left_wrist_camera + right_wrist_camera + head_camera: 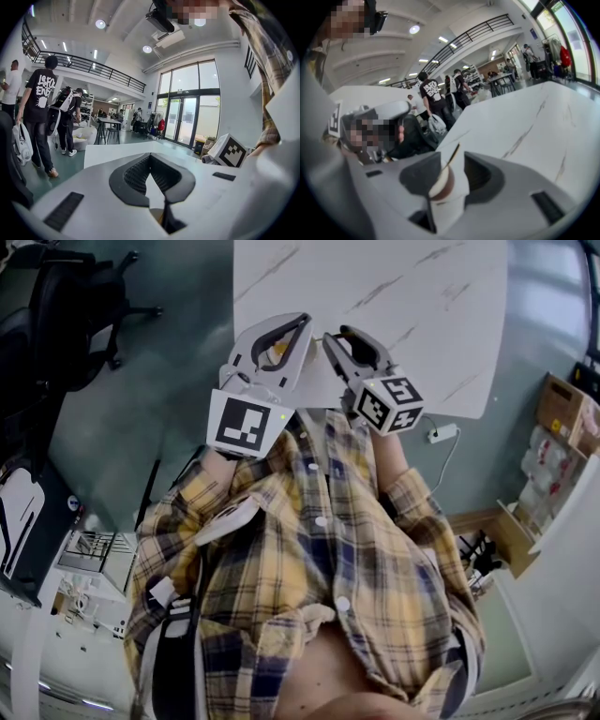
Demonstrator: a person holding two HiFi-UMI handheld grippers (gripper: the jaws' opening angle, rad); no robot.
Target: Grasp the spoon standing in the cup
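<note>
In the right gripper view a white paper cup (449, 193) with a brown inside sits between the jaws of my right gripper (454, 165), pads against its two sides. A thin spoon (451, 158) stands in it and leans to the upper right. In the head view the right gripper (342, 334) and the left gripper (302, 319) are held side by side over the near edge of the white marble table (375, 287); the cup is hidden there. The left gripper (150, 155) has its tips together. Something small and yellowish (160, 216) shows near its jaw base; I cannot tell what.
The table (525, 122) stretches away beyond both grippers. A black office chair (70, 306) stands at far left, cardboard boxes (562, 409) at right, a power strip (442, 434) on the floor. People (40, 108) walk in the hall left of the table.
</note>
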